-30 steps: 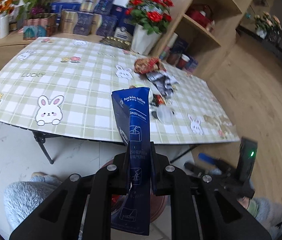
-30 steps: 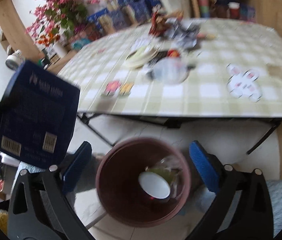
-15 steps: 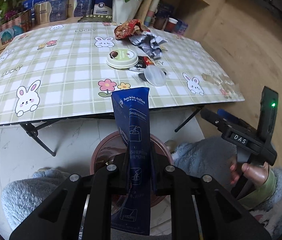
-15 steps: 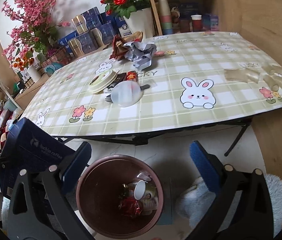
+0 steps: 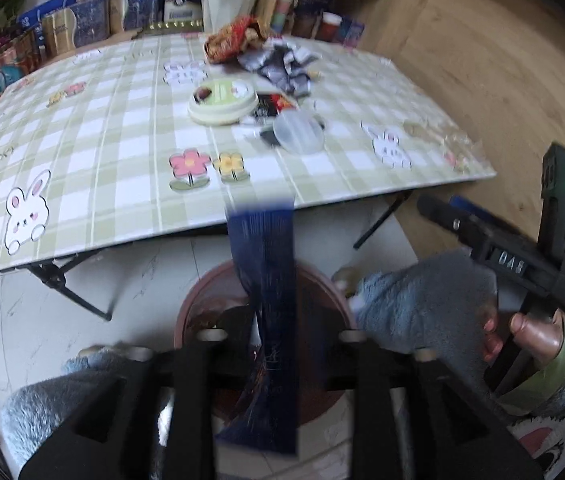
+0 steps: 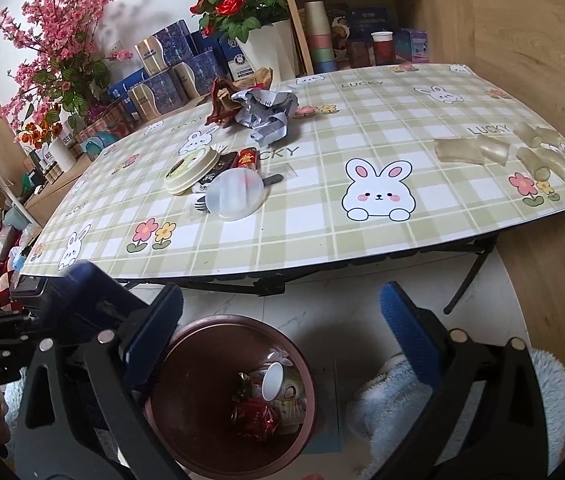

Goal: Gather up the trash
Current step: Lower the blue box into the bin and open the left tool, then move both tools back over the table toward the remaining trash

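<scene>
Left claw letting the blue pouch go over the bin.

My left claw has just been spreading; the pouch hangs blurred between its jaws, which now stand clear of its sides, so I judge it free and dropping. It sits above the bin, near the rim on my left side. Risk: the long pouch may catch that rim, tip and land on the floor, or snag on a pad. My right claw is spread wide and empty, hovering over the bin mouth; it could knock the pouch aside. More trash waits on the table: lid, tub, wrappers.
</scene>
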`<state>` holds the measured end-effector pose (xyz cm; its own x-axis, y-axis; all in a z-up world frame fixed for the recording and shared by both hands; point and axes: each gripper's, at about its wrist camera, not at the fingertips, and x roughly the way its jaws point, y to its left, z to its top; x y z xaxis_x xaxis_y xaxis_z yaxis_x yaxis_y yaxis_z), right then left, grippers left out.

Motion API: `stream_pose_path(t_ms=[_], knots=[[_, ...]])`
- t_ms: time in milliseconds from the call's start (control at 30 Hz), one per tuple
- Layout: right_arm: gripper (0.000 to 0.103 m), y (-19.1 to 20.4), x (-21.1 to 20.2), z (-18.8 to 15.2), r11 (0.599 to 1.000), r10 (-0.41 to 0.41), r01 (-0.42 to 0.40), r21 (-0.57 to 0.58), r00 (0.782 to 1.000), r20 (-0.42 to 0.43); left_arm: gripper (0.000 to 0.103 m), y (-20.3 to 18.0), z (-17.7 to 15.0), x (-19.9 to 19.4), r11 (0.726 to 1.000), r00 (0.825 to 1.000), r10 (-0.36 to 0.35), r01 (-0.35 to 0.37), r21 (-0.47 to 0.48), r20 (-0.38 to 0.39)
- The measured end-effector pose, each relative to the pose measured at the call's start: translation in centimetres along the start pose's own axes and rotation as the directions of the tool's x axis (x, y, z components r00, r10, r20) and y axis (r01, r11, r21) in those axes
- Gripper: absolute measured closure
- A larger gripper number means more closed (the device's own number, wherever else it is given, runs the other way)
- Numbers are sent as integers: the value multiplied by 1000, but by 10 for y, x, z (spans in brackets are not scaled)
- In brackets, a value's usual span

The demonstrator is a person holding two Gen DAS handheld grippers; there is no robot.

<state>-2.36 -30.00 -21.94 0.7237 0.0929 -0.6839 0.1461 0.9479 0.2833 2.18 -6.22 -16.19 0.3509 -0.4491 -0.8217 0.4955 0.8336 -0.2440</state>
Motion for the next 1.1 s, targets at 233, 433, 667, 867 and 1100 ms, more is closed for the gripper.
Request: stream_pose_path(t_ms=[233, 433, 667, 867, 1100], knots=[[6, 5, 4, -1, 1000, 10, -10, -28, 1000, -13, 13, 20, 0, -33, 990, 980, 55, -28, -141, 189], [6, 8, 11, -3, 999, 11, -12, -31, 999, -39, 10, 54, -1, -52, 959, 950, 113, -27, -284, 290], [6, 13, 17, -1, 999, 26, -28, -34, 998, -51, 10, 81, -4, -59, 927, 929, 167, -34, -373, 330], [6, 12, 28, -1, 998, 56, -59, -33, 994, -92, 10, 88, -2, -58, 927, 923, 195, -63, -369, 331], [6, 20, 40, 18, 990, 48, -59, -130, 995, -85, 10, 97, -2, -47, 925, 933, 186, -61, -374, 309]])
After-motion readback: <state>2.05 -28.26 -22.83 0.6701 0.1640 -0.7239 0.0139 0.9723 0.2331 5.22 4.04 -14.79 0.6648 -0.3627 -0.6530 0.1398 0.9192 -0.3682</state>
